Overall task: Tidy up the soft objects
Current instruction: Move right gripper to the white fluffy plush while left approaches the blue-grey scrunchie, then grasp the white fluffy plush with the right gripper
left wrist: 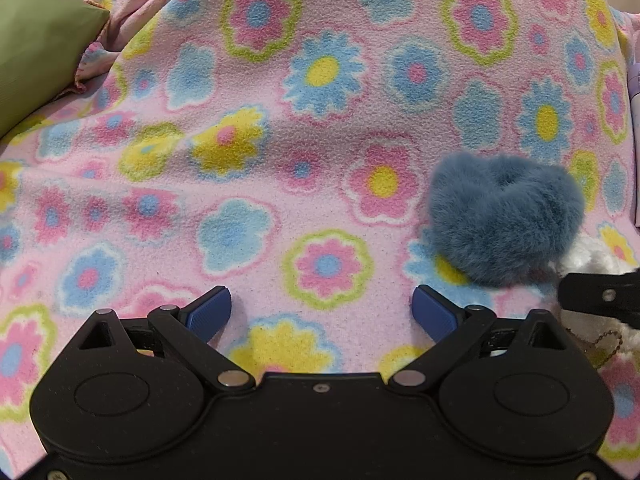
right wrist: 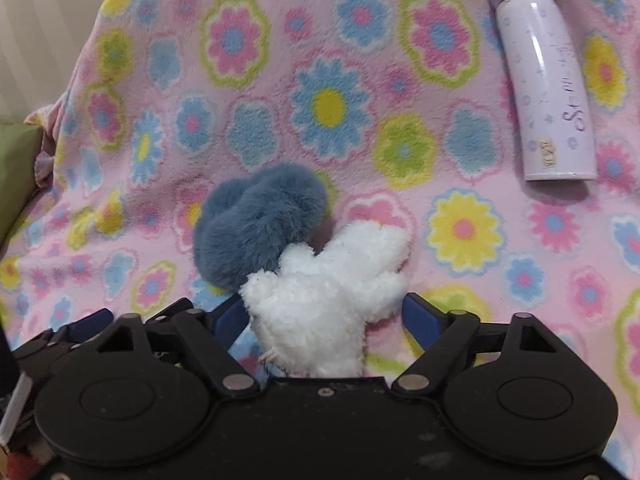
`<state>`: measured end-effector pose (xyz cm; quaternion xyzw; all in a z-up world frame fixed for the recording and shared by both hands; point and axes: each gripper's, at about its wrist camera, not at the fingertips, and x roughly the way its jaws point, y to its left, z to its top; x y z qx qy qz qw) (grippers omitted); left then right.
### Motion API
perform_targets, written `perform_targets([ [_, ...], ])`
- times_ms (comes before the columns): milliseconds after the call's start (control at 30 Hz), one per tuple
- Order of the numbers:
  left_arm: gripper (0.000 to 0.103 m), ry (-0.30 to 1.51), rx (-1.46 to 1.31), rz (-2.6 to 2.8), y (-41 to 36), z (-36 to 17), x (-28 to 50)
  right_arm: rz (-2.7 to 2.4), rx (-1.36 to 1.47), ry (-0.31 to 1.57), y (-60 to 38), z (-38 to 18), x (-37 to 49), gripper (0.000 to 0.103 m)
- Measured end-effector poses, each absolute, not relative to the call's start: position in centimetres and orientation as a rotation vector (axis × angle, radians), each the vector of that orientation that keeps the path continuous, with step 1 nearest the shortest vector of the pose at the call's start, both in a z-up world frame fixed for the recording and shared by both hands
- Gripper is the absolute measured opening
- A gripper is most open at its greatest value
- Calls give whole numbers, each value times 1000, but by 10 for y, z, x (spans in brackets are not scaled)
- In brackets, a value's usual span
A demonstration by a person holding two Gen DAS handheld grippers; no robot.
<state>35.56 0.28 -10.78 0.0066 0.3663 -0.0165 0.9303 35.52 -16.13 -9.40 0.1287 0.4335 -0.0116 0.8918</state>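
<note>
Landmark: I take the flowered blanket [right wrist: 360, 92] as my reference — everything lies on it.
Blue fluffy scrunchie [right wrist: 256, 224]: near the blanket's middle, touching the white plush toy [right wrist: 328, 296] on its nearer side.
White plush toy: I see it between my right tongs, its lower part hidden under the tool body.
Right gripper [right wrist: 326, 318]: left pad against the toy, right pad just beside it — I cannot tell if it is clamped.
Left gripper [left wrist: 322, 312]: tongs apart over bare blanket, nothing between them, the scrunchie just to their right.
Lilac bottle [right wrist: 548, 80]: lying on the blanket's far right, well apart from the toy.
Green cushion [left wrist: 40, 48]: at the blanket's left edge.
</note>
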Motion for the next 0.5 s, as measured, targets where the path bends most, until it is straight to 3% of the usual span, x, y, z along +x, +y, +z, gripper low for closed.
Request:
perform_targets([
  [233,95,750,14,-34,3,-108,356,-15,152,867,-161,-84,345,47],
  [500,96,750,15,-30,3,-108,356,-105,81,893,-196,-82,319,49],
])
